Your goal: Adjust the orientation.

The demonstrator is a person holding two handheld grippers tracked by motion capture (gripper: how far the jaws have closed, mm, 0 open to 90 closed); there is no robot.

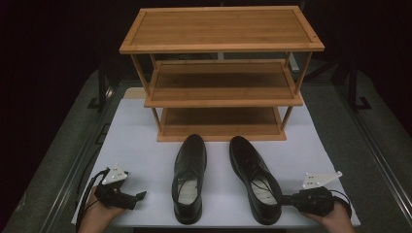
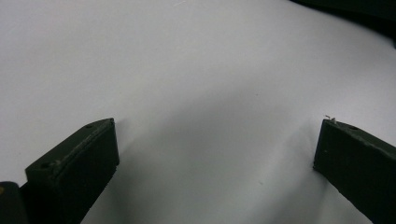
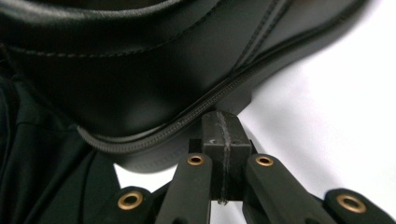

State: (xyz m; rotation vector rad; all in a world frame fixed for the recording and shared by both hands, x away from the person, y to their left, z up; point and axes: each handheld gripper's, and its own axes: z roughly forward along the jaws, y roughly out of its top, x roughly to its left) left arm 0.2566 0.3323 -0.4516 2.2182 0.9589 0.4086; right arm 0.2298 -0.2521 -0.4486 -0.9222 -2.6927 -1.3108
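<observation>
Shoes: two black leather lace-up shoes on the white counter [image 1: 145,145], toes toward the wooden rack [image 1: 221,73]; left shoe [image 1: 189,177] and right shoe [image 1: 255,179] lie side by side, apart.
Rack: three bamboo shelves, standing at the far part of the counter, just beyond the toes.
Hidden: the right shoe's heel end [image 3: 163,84] crowds the right gripper view; whether the tongs touch the sole, I cannot tell.
Left tongs [image 1: 138,196]: jaws spread wide over bare counter, nothing between them.
Right tongs [image 3: 223,135]: jaws pressed together, tips at the heel's edge, gripping nothing visible.
Left hand [image 1: 97,213]: at the near left edge, cut off by the frame, tongs pointing right.
Right hand [image 1: 335,218]: at the near right edge, tongs pointing left at the right shoe's heel.
</observation>
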